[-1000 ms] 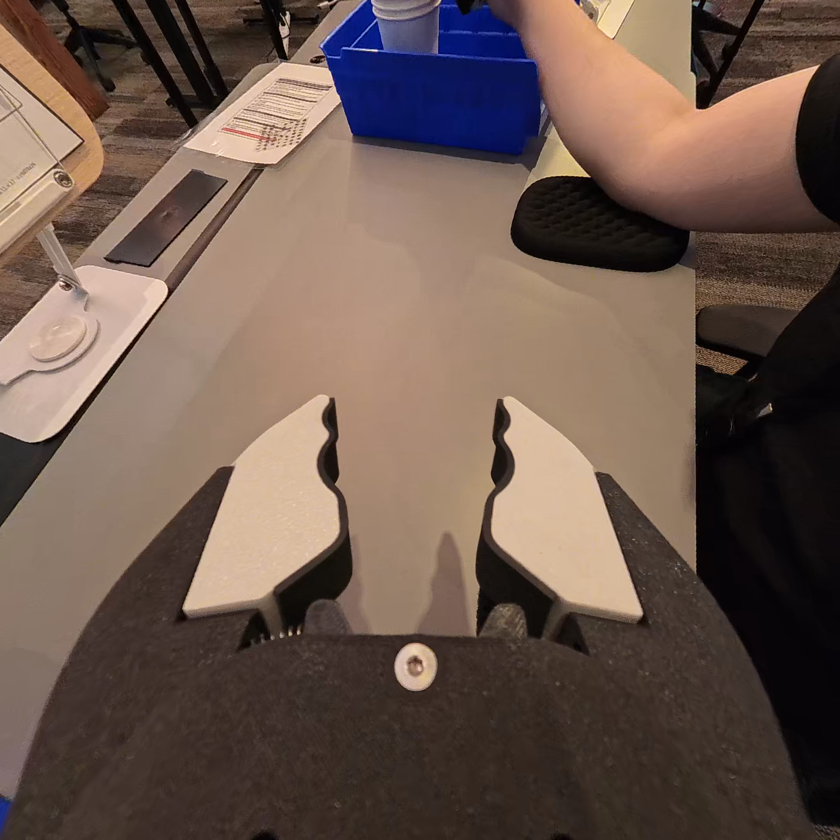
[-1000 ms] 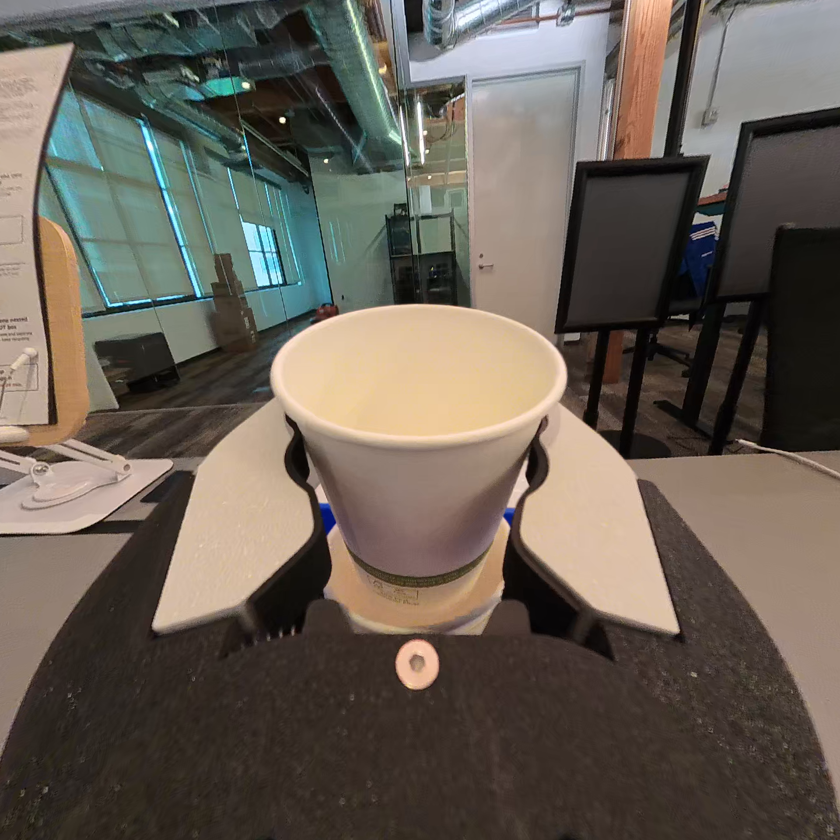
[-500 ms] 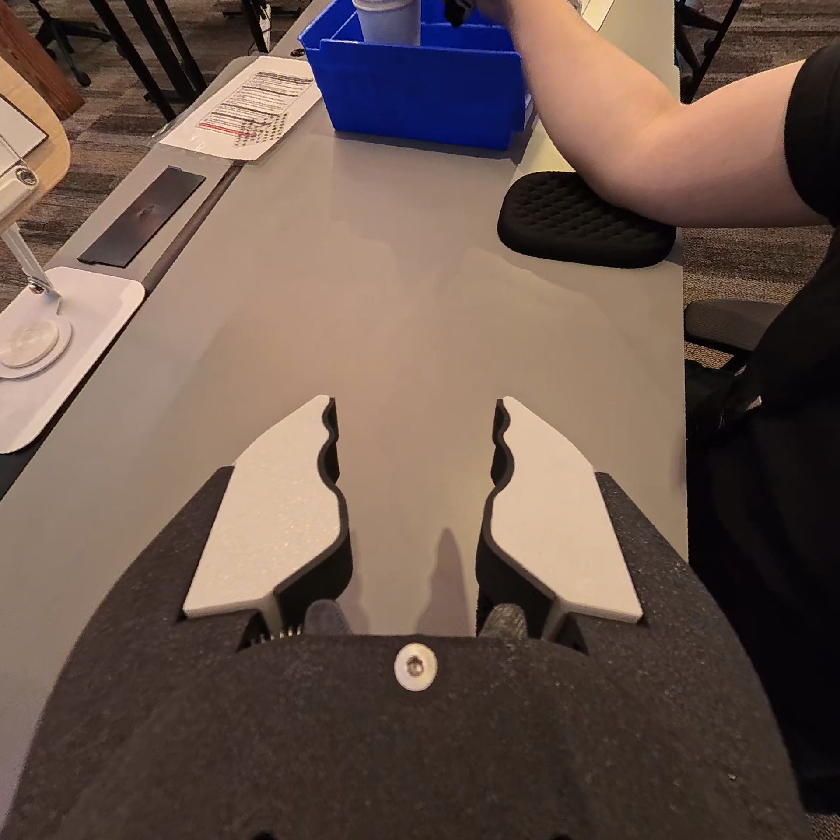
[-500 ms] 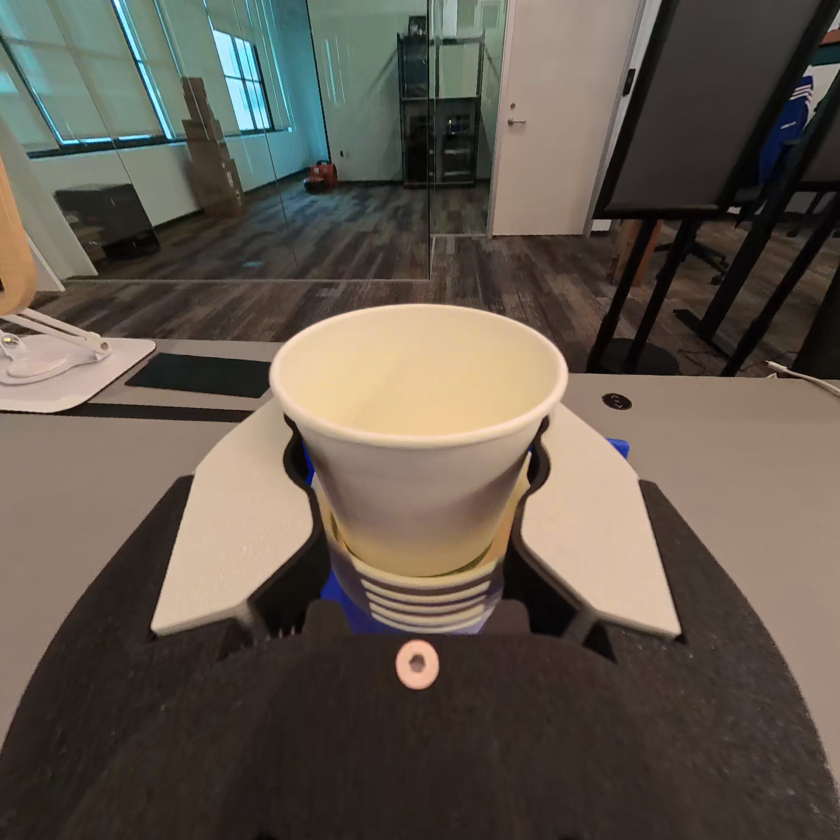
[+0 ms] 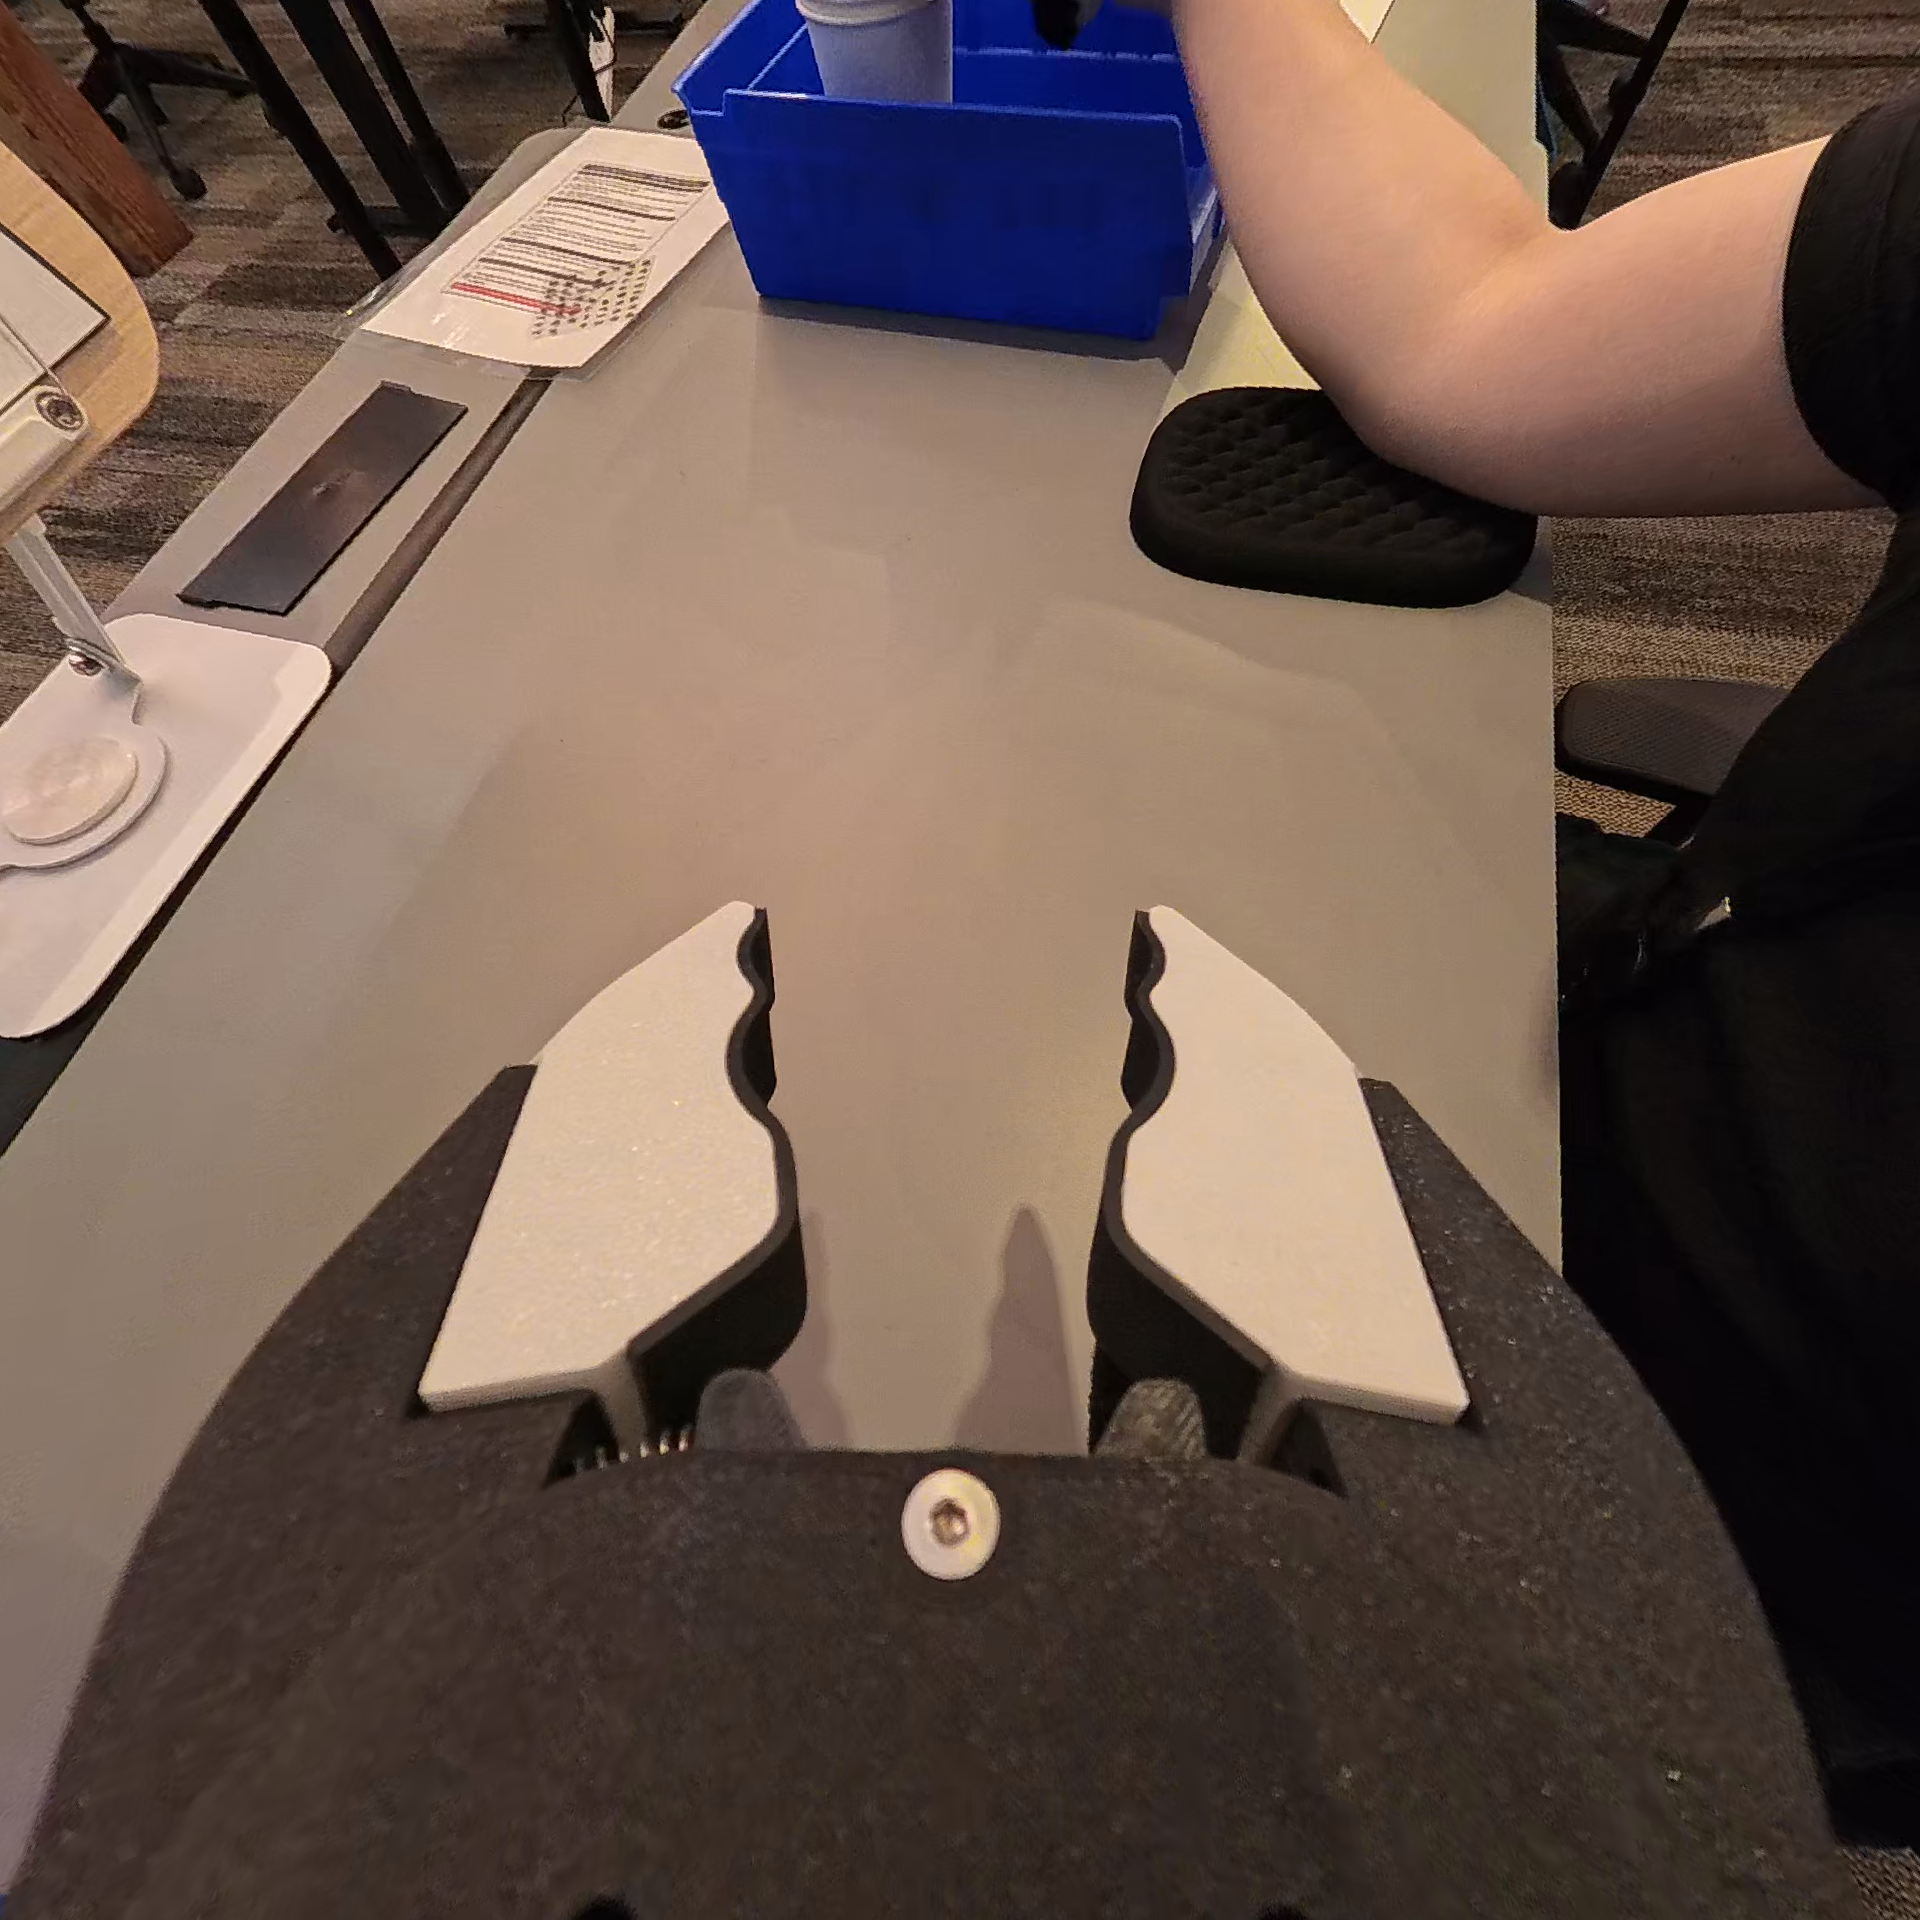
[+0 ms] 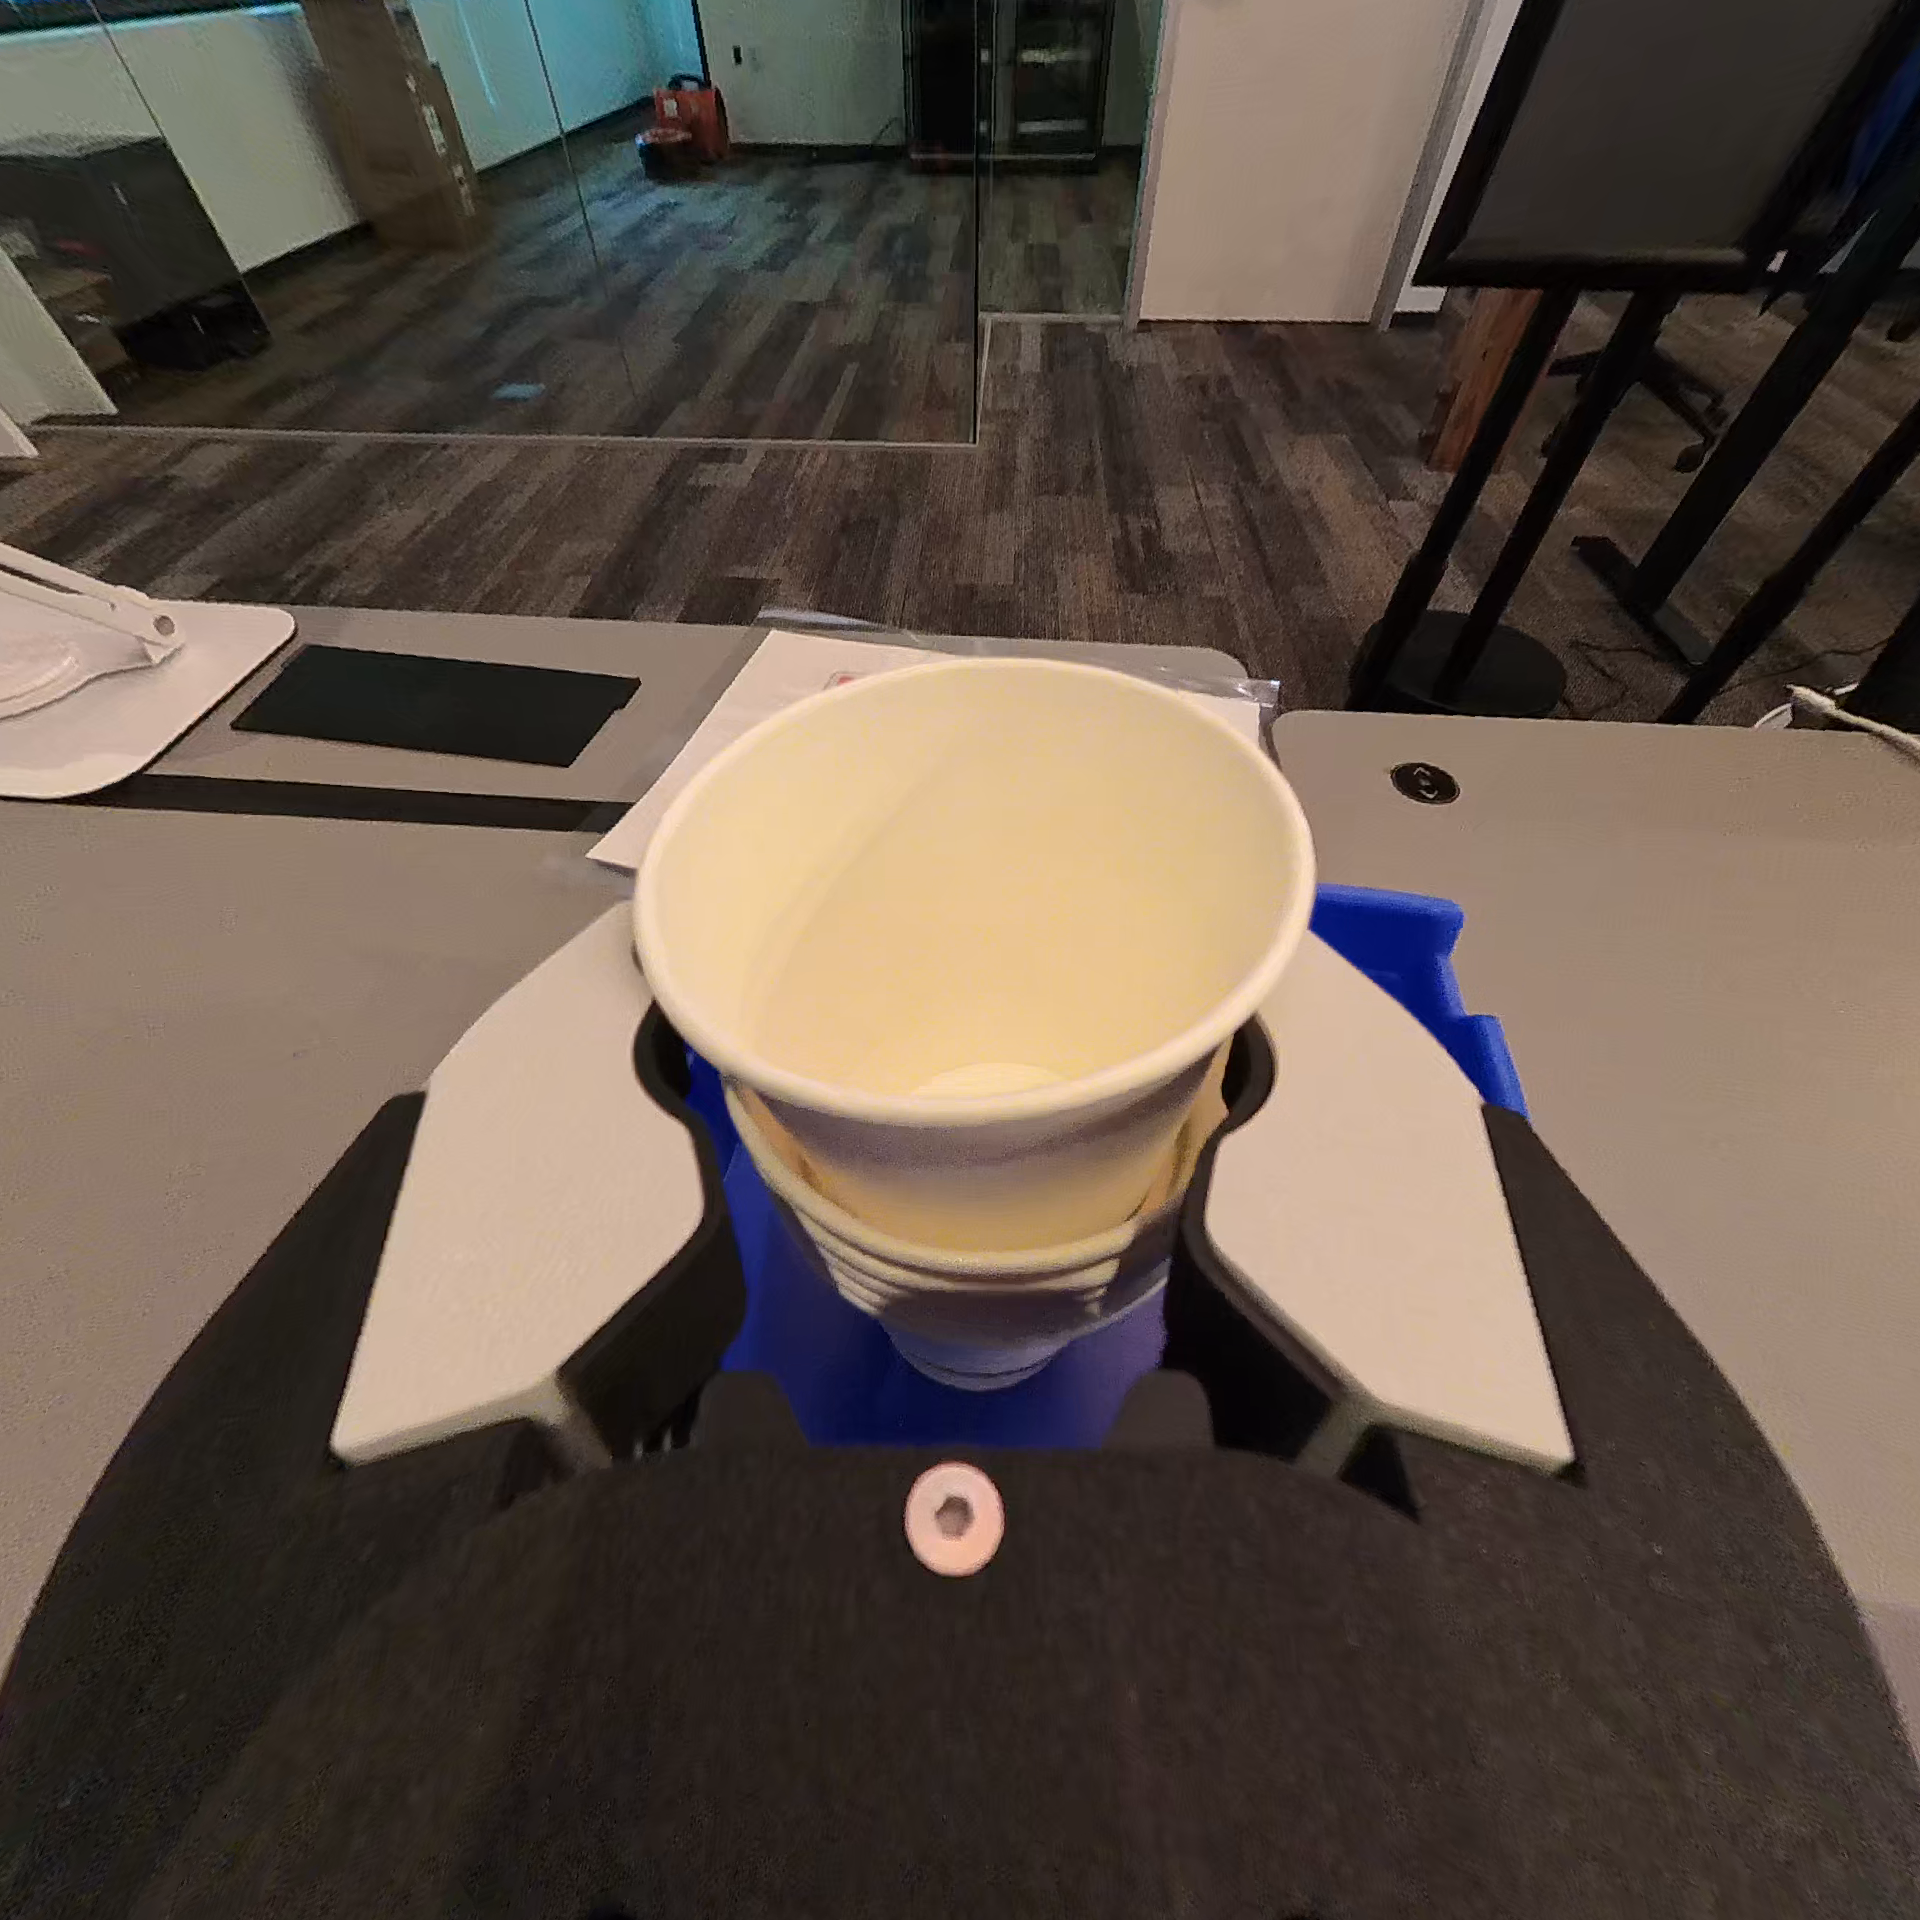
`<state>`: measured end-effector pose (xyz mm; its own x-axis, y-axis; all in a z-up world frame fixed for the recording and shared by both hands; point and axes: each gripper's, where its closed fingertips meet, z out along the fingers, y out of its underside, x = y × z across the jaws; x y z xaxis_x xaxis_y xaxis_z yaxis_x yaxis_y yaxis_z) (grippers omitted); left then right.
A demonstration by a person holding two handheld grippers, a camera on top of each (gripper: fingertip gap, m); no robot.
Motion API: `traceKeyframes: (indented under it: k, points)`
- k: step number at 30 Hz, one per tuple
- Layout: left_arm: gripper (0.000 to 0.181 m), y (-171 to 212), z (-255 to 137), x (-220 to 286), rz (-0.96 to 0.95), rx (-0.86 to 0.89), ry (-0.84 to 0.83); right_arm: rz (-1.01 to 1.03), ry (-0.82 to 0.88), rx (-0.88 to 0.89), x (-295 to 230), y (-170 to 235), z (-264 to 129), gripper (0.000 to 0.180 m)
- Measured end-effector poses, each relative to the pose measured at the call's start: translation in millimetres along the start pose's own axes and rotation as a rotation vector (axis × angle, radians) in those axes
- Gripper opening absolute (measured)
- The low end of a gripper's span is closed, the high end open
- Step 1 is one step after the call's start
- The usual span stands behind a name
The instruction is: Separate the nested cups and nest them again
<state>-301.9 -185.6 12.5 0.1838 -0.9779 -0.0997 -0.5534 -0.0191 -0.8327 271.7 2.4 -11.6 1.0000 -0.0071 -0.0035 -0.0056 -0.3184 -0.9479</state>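
Note:
My right gripper [image 6: 971, 997] is shut on a white paper cup [image 6: 971, 862] and holds it upright. The cup's lower part sits inside the top of a stack of nested paper cups [image 6: 977, 1288]. The stack stands in a blue bin [image 6: 1392, 935]. In the left wrist view the stack [image 5: 878, 52] and the bin [image 5: 966, 218] are at the far end of the grey table [image 5: 831, 675]. The right gripper itself is cut off at that view's top edge. My left gripper [image 5: 951, 925] is open and empty, hovering over the near table, far from the bin.
A person's forearm [image 5: 1455, 312] rests on a black wrist pad [image 5: 1330, 499] at the right edge. A printed sheet [image 5: 582, 249], a black strip [image 5: 322, 499] and a white stand base [image 5: 125, 779] lie along the left side. Black sign stands [image 6: 1662, 260] are on the floor beyond.
My right gripper has tipped downward and lowered its cup from above the stack into the stack's top. My left gripper stayed open and drifted only slightly.

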Motion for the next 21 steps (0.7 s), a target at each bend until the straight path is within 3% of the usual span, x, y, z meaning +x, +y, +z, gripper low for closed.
traceKeyframes:
  k: [7,13,16,18,21]
  points:
    - [0.065,0.2,-3.4,-0.7,-0.003,0.006,-0.01,0.027,0.019,-0.068,2.1,4.5,-7.6,0.116]
    - [0.066,4.5,-14.4,-6.7,-0.029,0.016,-0.064,0.075,-0.002,0.015,3.7,-23.8,-56.8,0.121]
    - [0.065,14.0,-27.9,-25.4,-0.074,-0.002,-0.205,0.137,0.007,0.072,4.3,-44.9,-110.1,0.114]
    - [0.066,25.4,-45.1,-45.2,-0.132,-0.037,-0.359,0.166,0.064,0.099,13.6,-52.6,-142.0,0.099]
    - [0.065,47.8,-88.8,-76.7,-0.219,-0.1,-0.645,0.154,0.105,-0.052,38.4,-36.2,-154.2,0.085]
